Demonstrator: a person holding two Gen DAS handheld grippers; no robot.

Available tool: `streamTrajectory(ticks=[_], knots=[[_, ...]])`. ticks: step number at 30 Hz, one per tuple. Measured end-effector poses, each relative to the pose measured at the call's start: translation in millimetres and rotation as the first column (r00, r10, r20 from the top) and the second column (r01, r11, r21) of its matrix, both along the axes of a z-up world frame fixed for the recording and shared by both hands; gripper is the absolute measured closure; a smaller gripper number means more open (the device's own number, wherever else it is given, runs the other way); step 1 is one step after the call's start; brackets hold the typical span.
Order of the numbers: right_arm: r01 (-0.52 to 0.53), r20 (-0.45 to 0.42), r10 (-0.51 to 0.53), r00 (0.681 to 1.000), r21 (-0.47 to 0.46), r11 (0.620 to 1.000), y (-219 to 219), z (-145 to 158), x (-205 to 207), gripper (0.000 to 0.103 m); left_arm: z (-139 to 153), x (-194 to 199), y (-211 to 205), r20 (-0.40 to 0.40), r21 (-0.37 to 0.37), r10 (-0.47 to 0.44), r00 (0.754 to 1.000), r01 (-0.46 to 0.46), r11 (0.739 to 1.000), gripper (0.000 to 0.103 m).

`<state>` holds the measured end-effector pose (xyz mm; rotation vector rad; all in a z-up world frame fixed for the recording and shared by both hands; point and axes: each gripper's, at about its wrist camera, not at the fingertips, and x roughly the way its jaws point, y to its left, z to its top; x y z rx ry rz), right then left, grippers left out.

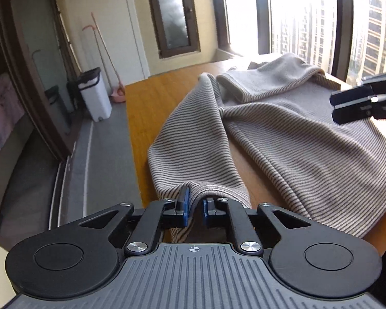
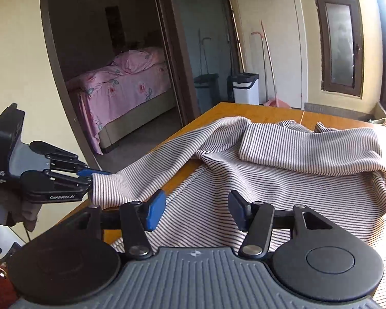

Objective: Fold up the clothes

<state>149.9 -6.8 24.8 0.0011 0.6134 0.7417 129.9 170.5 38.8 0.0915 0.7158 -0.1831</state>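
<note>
While the left gripper [image 2: 90, 176] pinches the sleeve cuff [image 2: 103, 188] beyond the table [image 1: 151, 95] edge, the striped sweater [image 2: 283, 185] lies on the table; the right gripper [image 2: 196, 212], half-open and empty, hovers over its body, nearer.

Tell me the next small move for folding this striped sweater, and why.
Probably lower the right tool and close it on the sweater's body: its pads stand open over the fabric, gripping nothing, while the left tool already pinches a sleeve end off the table edge.
</note>
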Motion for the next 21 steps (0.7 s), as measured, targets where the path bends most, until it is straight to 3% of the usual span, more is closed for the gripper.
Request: streamTrajectory(ticks=[3, 5, 7, 10, 11, 12, 14, 18, 21], knots=[[-0.066, -0.047, 0.069, 0.997, 0.057, 0.996, 18.0, 0.7, -13.3, 0.051, 18.6, 6.2, 11.4, 0.000, -0.225, 0.010, 1.000, -0.009, 0.974, 0.095], [-0.092, -0.094, 0.104, 0.990, 0.120, 0.988, 31.5, 1.7, -17.7, 0.049, 27.6, 7.9, 11.4, 0.003, -0.325, -0.009, 1.000, 0.009, 0.946, 0.095], [-0.062, -0.114, 0.080, 0.990, 0.148, 0.987, 40.6, -0.8, -16.0, 0.039, 33.5, 7.9, 7.2, 0.008, -0.374, -0.026, 1.000, 0.027, 0.927, 0.095], [-0.009, -0.119, 0.029, 0.992, 0.167, 0.986, 45.1, -2.7, -9.6, 0.040, 37.5, 4.4, -0.4, 0.029, -0.398, -0.039, 0.999, 0.047, 0.916, 0.094], [0.009, -0.116, 0.011, 0.993, 0.169, 0.986, 45.1, -2.9, -6.8, 0.051, 38.1, 3.4, -2.0, 0.039, -0.406, -0.043, 0.998, 0.055, 0.912, 0.094], [0.023, -0.104, -0.007, 0.995, 0.154, 0.988, 43.8, -2.7, -4.2, 0.071, 38.3, 2.5, -3.5, 0.049, -0.417, -0.048, 0.998, 0.064, 0.907, 0.094], [0.054, -0.066, -0.046, 0.997, 0.128, 0.990, 35.3, 1.4, 3.1, 0.091, 37.9, 2.4, -5.6, 0.066, -0.436, -0.050, 0.997, 0.074, 0.897, 0.086], [0.121, 0.027, -0.124, 0.992, 0.097, 0.988, 14.5, 17.7, 20.1, 0.098, 39.0, 6.7, -14.4, 0.087, -0.444, -0.036, 0.996, 0.072, 0.893, 0.046], [0.189, 0.144, -0.201, 0.969, 0.091, 0.978, -10.5, 45.8, 36.8, 0.101, 39.7, 11.6, -22.8, 0.096, -0.416, -0.023, 0.995, 0.061, 0.908, 0.042]])
